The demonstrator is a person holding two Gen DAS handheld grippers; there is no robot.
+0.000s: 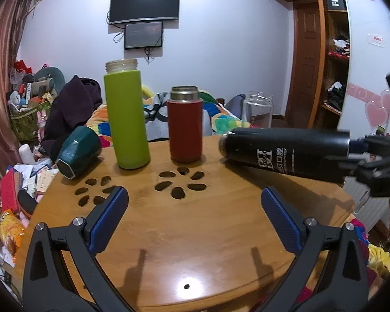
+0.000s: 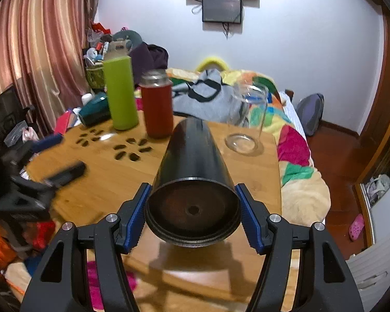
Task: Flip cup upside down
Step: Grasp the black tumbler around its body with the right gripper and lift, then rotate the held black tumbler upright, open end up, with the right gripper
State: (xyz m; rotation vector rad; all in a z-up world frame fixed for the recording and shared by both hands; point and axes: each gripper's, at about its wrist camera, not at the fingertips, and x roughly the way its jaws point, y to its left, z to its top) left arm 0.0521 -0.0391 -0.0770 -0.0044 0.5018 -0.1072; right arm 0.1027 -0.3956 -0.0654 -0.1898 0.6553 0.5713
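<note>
Holding the black cup [image 2: 193, 179] sideways above the table's [image 1: 195, 234] right edge, the right gripper [image 2: 192, 214] pinches its base mid-flip; the left gripper [image 1: 195, 215] waits spread and empty. Next: finish rotating and set it down mouth-first.

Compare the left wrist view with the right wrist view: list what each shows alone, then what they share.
Left wrist only: white lettering on the side of the black cup, and the open, empty left gripper seen from behind. Right wrist only: the cup's recessed base, clamped between the right gripper pads, and a pink shoe on the floor. Shared: green bottle, red flask, clear glass jar, teal cup on its side, wooden table.
</note>
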